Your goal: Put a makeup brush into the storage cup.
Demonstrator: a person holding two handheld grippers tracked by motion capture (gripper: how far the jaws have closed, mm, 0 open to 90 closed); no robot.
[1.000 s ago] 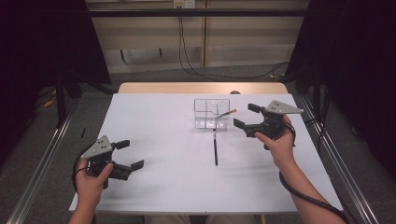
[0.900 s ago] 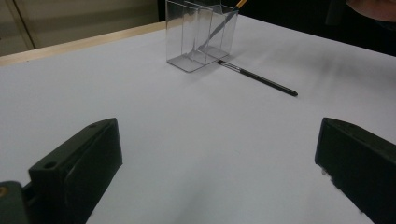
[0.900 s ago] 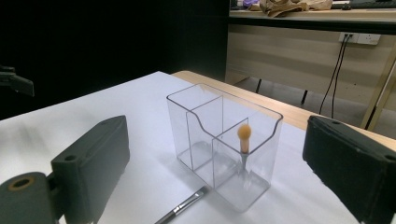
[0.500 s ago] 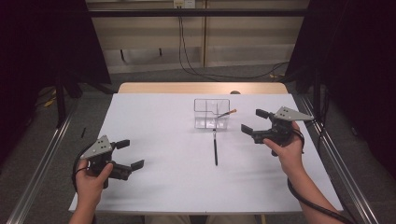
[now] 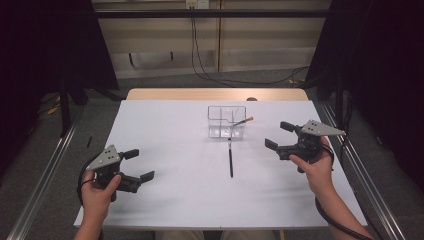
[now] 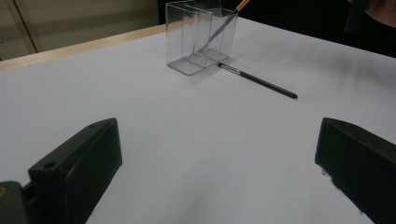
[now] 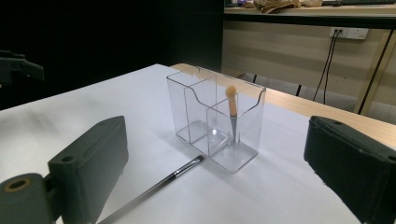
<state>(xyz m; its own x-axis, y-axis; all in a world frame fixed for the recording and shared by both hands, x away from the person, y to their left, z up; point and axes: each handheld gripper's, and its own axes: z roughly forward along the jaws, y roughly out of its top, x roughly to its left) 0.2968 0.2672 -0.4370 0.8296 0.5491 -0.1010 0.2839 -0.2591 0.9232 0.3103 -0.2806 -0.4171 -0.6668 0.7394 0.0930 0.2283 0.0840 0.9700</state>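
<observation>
- On the white table, as the high view has it, a clear organizer stands toward the far middle, with an orange-handled brush leaning in its right-hand part. A black brush lies flat on the table just in front of it, its long axis running from the organizer's foot straight toward the person. The right gripper hangs to the right of the brush, jaws spread and empty; the left gripper rests low near the front left, well apart, also spread and empty.
- Along the left gripper view, both black jaws stand wide with nothing between them. The black brush lies far ahead, its silver ferrule end touching or just beside the organizer.
- Toward the right gripper view's centre, the organizer faces the camera with the orange-handled brush upright in one compartment. The black brush runs from the organizer's base, ferrule toward it, handle out between the parted jaws.
- Judged from this, one brush is stowed and the second awaits pickup. The next move calls for the right gripper to descend, turn its jaws across the thin shaft, and pinch it cleanly off the table.
</observation>
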